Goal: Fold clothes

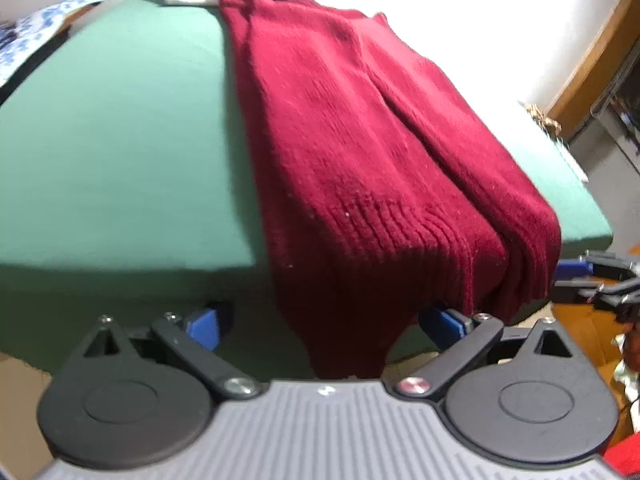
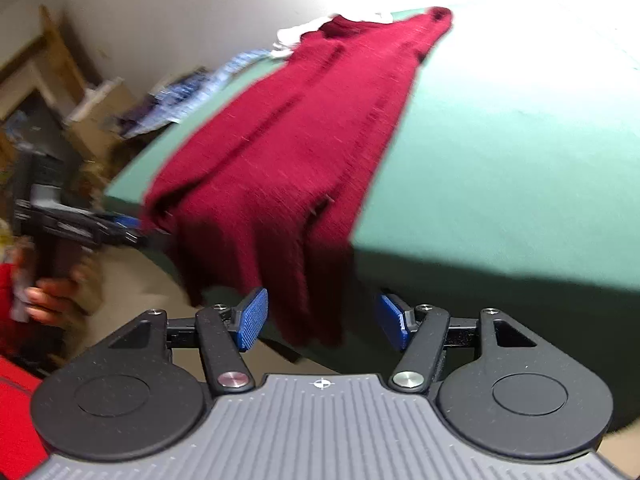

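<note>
One sweater [image 1: 360, 152], folded lengthwise, is laid on the worktop [image 1: 120, 120], its hem hung over the near edge. Left claw [image 1: 320, 326] and right claw [image 2: 320, 316] are held wide, empty. Crosswise folds are judged outstanding.

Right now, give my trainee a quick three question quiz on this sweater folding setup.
1. True or false: the maroon sweater hangs over the near edge of the green table.
2. The left gripper is: A) shut on the hem, B) open with the hem hanging between its fingers, C) far from the sweater.
3. Fill in: the right gripper has its jaws ____.

Key: 1 true; 2 B; 3 open.
</note>
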The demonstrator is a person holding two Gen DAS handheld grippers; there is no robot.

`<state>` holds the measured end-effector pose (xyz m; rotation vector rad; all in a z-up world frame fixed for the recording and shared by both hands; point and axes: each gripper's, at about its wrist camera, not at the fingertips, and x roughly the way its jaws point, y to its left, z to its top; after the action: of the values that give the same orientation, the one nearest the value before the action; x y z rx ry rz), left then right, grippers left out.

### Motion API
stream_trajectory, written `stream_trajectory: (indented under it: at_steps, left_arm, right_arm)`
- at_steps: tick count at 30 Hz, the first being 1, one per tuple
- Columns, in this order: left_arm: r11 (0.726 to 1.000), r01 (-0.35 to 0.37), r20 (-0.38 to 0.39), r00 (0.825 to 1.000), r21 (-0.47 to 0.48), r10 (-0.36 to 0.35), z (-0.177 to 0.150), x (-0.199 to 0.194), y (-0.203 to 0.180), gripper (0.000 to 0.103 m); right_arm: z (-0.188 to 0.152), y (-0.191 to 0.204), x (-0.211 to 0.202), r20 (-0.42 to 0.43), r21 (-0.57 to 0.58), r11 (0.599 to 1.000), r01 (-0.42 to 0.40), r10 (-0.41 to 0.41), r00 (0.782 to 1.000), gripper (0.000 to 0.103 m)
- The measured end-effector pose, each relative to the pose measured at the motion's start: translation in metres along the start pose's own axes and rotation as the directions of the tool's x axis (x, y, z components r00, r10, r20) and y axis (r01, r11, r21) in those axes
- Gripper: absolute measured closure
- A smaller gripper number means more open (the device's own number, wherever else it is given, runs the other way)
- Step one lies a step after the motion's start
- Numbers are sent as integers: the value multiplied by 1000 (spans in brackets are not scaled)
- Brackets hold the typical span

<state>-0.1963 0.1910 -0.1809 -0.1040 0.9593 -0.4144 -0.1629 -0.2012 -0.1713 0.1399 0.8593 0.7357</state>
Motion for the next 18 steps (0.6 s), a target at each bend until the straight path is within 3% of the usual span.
stream_trajectory:
  at_steps: [4,7,9,10,11,12,14,18]
  left_arm:
    - [999,-3,-31,999,42,4,-4,11,-3,2]
    - [998,59,-70,996,-27,-61,-8,18,1,3]
    - [998,48,-72,996,-49,-51,-8,19,0,20]
    - [999,25,-69,997,-38,-27,-10,17,-3,42]
    - [1000,2,-76,997,-24,-4,-11,18,-6,75]
    - [1000,-18,-81,997,-8,18,-12,18,-10,86]
    - [998,-54,-73,996,35,56,-17,14,-20,94]
    - [995,-69,-26,997,69,71,-25,-8,-36,96]
  right_arm:
    - [4,-6,21,-4,61,997,-48,48,999,43]
    - [1,-4,30,22,108,991,-78,76,997,45]
    - [0,-1,32,21,93,993,-77,75,997,52]
    - [-1,1,30,18,80,994,-76,75,997,62]
    - [-2,2,28,14,66,995,-76,75,997,79]
    - [-2,2,24,3,54,996,-71,71,997,84]
    - [-5,4,15,1,55,996,-76,76,997,90]
    - [-8,9,-3,29,81,989,-127,125,992,91]
